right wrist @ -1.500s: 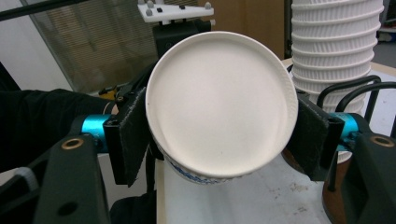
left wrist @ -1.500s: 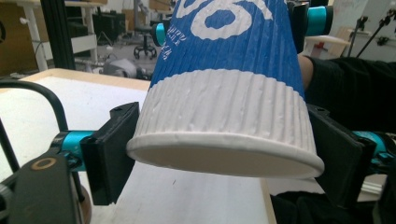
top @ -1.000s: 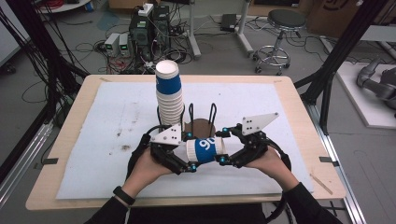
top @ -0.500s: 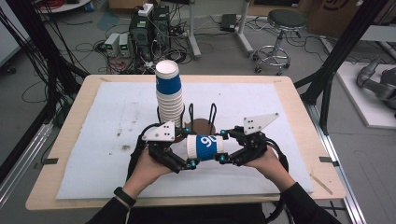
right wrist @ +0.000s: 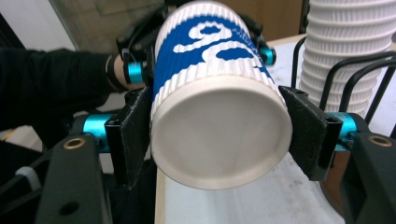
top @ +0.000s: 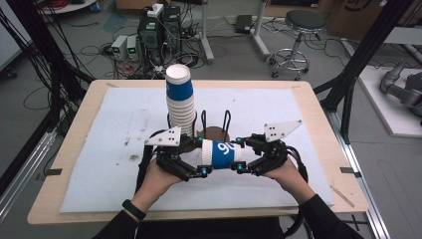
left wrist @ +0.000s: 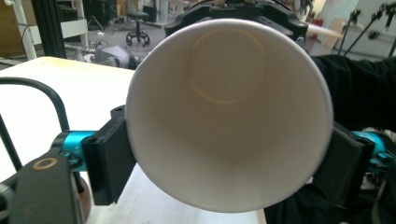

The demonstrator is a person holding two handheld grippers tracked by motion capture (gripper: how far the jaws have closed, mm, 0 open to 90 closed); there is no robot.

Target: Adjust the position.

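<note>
white-and-blue ribbed paper cup (top: 219, 153) held sideways in the air just above the white mat (top: 99, 149) on the tabletop (top: 318, 114), near the person's edge, between both tools. left hand-held gripper (top: 201, 158) is clamped on the cup's rim end; left gripper view looks straight into the open mouth (left wrist: 229, 116), black pads (left wrist: 108, 163) pressing either side of the rim. right hand-held gripper (top: 238, 155) is clamped on the base end; right gripper view shows the flat white bottom (right wrist: 219, 135) squeezed between its pads (right wrist: 135, 135). judgement: with one tool on each end the cup looks like it is being handed over from one to the other, or possibly two nested cups being pulled apart, cannot tell which. horizontal hold keeps both tools facing each other along the cup axis. just behind it, a tall stack of ribbed white paper cups with a blue one on top (top: 180, 102) stands upright in or beside a black wire holder with a brown round base (top: 215, 130); cannot tell if the stack sits inside the wires. stack is close to the left tool's grey plate (top: 164, 137), so moving up or away from the person risks knocking it. open room: wide bare mat to left and right, strip of mat toward the person. mat has some dark stains on the left (top: 130, 158). tabletop edges well apart from the cup on both sides; near edge is closer, under the forearms.
</note>
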